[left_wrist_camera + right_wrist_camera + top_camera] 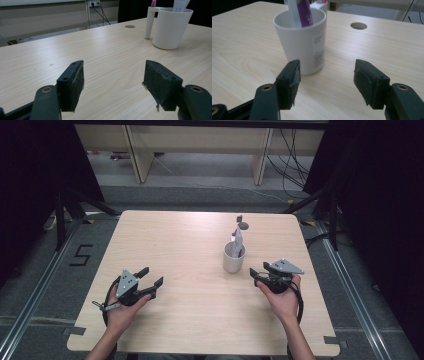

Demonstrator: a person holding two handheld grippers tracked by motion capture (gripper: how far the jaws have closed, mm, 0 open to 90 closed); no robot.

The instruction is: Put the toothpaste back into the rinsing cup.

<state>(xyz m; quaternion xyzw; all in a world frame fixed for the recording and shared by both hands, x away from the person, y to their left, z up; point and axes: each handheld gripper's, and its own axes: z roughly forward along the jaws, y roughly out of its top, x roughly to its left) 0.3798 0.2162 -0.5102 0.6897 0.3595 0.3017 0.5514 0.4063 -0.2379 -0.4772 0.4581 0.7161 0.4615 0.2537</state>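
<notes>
The left tongs [153, 278] sit low over the near left part of the counter [190, 320], held in the person's left hand [122, 307], with the jaws spread wide and nothing between them. In the left gripper view these same tongs [113, 82] frame bare wood, and the white cup [172, 27] stands well apart from them, ahead and off to the right.

The counter is pale wood-grain laminate with rounded corners, matte and smooth, with a small round hole [243, 225] near its far edge.

Further right, toward the middle right of the counter, the cup [233, 258] stands upright. It is a plain, smooth, slightly tapered plastic tumbler with a handle-like holder [150, 21] on one side. A tube with a white and purple skin [300, 11] leans up out of it, and a printed label [319, 51] is stuck on the wall.

Just beside the cup, on its right, the right tongs [258, 271] point toward it from the person's right hand [282, 300]. Their jaws also stand apart and empty. In the right gripper view these tongs [327, 83] have the cup close ahead, nearer the left jaw, not touching. The jaw pads [362, 85] are black, rough and scuffed.
</notes>
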